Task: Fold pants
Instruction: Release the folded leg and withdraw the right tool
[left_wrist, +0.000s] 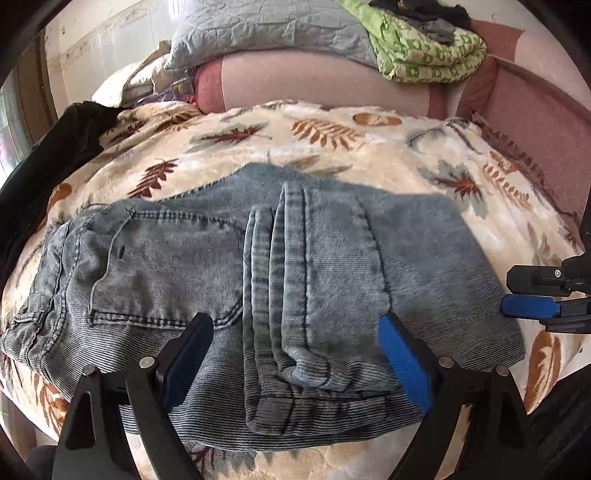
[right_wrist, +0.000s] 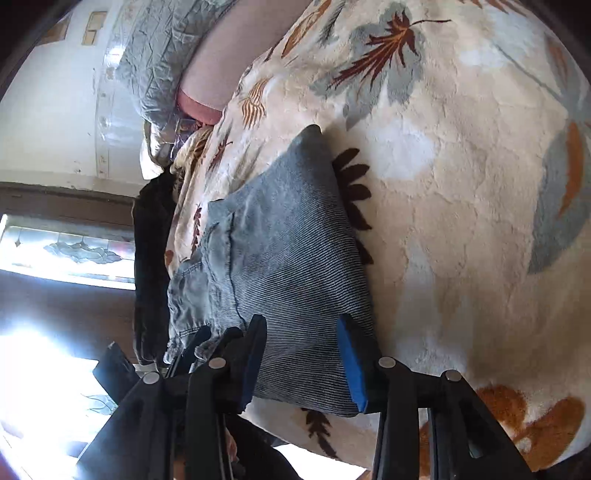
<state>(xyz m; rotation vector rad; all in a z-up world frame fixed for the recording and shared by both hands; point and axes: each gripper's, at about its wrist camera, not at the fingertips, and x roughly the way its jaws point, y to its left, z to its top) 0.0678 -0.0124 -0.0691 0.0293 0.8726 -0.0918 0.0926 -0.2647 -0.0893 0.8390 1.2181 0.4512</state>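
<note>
Grey-blue jeans (left_wrist: 266, 266) lie folded into a compact rectangle on a cream blanket with a leaf print (left_wrist: 332, 147). A back pocket faces up on their left half, and a folded leg with its hem lies across the middle. My left gripper (left_wrist: 295, 332) is open wide, hovering over the near edge of the jeans with nothing pinched. Off the right edge of the jeans, my right gripper (left_wrist: 505, 294) stands apart from the fabric. In the right wrist view the right gripper (right_wrist: 303, 332) is partly open above the jeans (right_wrist: 288, 240), with no cloth between its pads.
A grey quilted pillow (left_wrist: 266, 33) and a green patterned blanket (left_wrist: 424, 48) are piled at the bed's far end. A dark garment (left_wrist: 74, 129) drapes over the left edge. A pink padded frame (left_wrist: 535, 122) borders the right side. A bright window (right_wrist: 66, 243) is beyond the bed.
</note>
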